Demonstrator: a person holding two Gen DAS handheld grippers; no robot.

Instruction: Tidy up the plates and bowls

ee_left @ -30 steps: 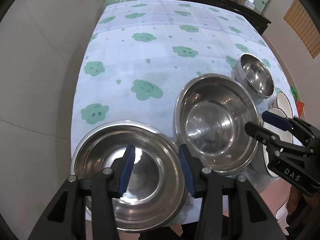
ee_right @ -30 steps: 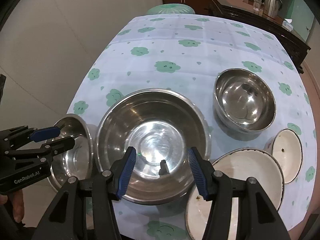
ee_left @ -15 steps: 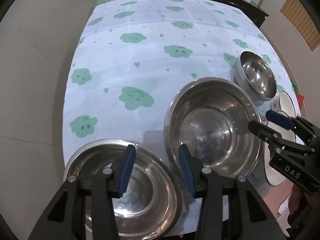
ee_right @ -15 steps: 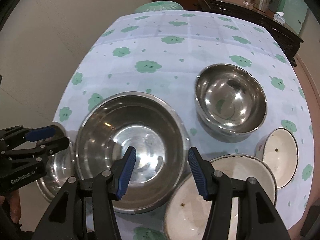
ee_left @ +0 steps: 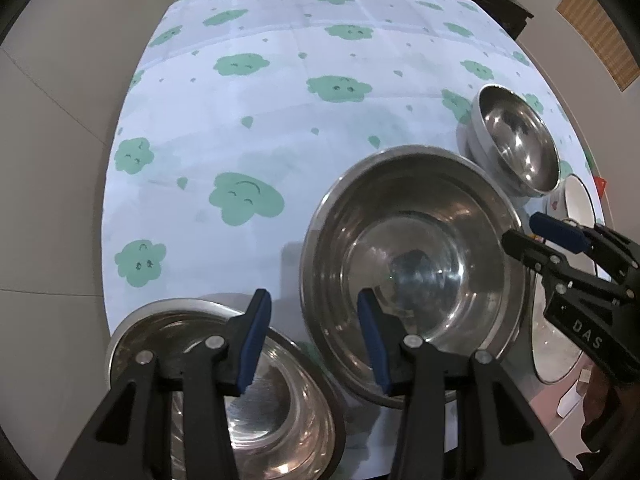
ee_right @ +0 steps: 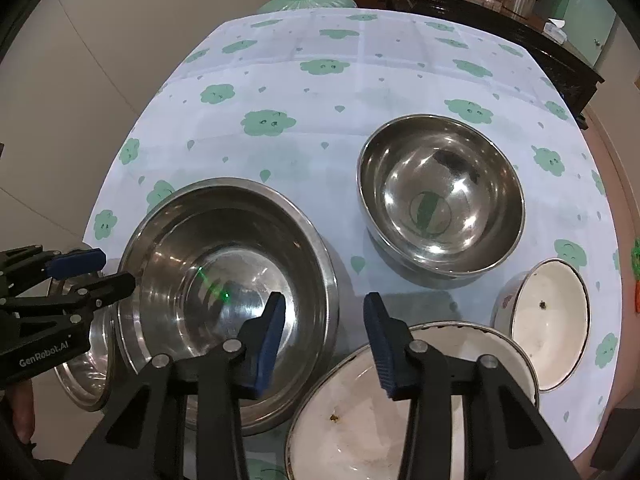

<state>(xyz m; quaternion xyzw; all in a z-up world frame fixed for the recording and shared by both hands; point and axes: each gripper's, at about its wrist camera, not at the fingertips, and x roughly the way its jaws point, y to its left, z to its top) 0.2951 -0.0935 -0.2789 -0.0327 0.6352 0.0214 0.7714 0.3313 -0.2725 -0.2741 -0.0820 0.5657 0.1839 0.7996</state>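
My left claw [ee_left: 310, 338] points steeply down with its blue ribbed pads parted and nothing between them. Under its left pad sits a shallow, polished steel bowl [ee_left: 256, 392], round, with a broad flat rim, hanging slightly over the near edge of the worktop [ee_left: 280, 120]. Just off the right pad stands the large steel bowl [ee_left: 412, 264], deep and mirror-smooth, with faint concentric rings in its base.

My right claw [ee_right: 324, 338] is closing, pads still apart and gripping nothing. Its left pad hangs over the right rim of that same large steel bowl [ee_right: 224, 280]; its right pad hangs over the near white bowl [ee_right: 360, 412], a matte enamel-looking dish with a thin dark rim and a few crumbs inside. Beyond the right pad sits a rounder, deeper steel bowl [ee_right: 440, 200], glossy. Further right a small white bowl [ee_right: 548, 316] rests tilted, a speck in it.

The worktop wears a pale, smooth cloth printed with green smiling clouds and droplets.
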